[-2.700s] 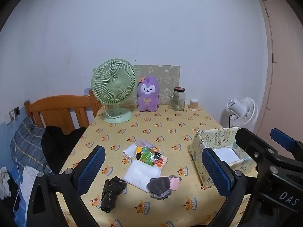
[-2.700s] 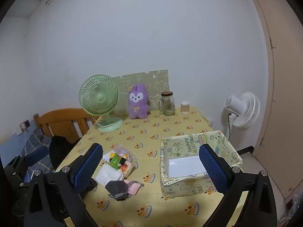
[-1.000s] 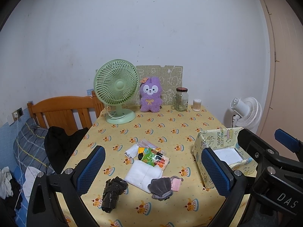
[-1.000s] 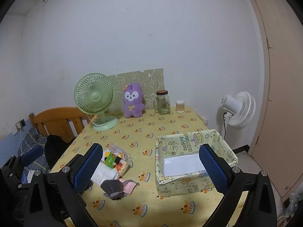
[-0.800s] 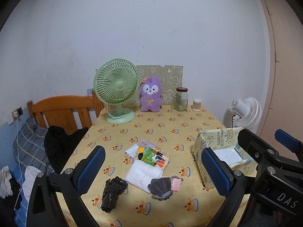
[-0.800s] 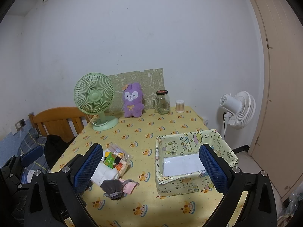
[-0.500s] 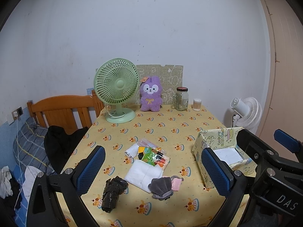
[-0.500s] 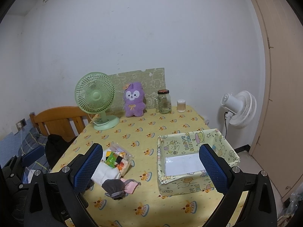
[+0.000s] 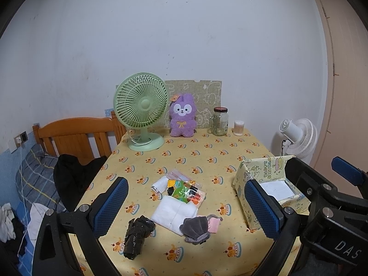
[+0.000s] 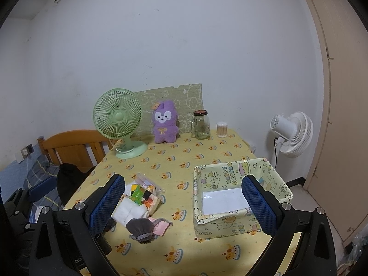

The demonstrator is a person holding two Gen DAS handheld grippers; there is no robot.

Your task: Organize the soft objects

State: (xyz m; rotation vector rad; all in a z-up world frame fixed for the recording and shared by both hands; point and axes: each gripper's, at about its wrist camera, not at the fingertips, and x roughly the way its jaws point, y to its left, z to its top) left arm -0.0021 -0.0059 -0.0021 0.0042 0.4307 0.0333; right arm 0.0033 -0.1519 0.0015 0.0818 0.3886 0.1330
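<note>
A pile of soft things lies on the yellow tablecloth [image 9: 207, 156]: a white folded cloth [image 9: 174, 211], a clear bag of colourful items [image 9: 186, 187], a grey pouch [image 9: 195, 226] with a pink piece, and a black bundle [image 9: 136, 234]. The pile also shows in the right wrist view [image 10: 138, 200]. A yellow patterned fabric box [image 10: 239, 195] stands to the right, holding only a white sheet; it also shows in the left wrist view [image 9: 266, 179]. My left gripper [image 9: 186, 209] is open above the pile. My right gripper [image 10: 181, 204] is open between pile and box. Both are empty.
A green desk fan [image 9: 141, 110], a purple plush rabbit [image 9: 182, 118], a glass jar [image 9: 219, 120] and a small cup [image 9: 238, 127] stand at the far edge against the wall. A wooden chair [image 9: 76, 133] with dark clothing is left. A white floor fan [image 10: 291, 133] stands right.
Both grippers have drifted only slightly; the view sits a little higher and further back than 2.7 s ago. Nothing on the table has moved.
</note>
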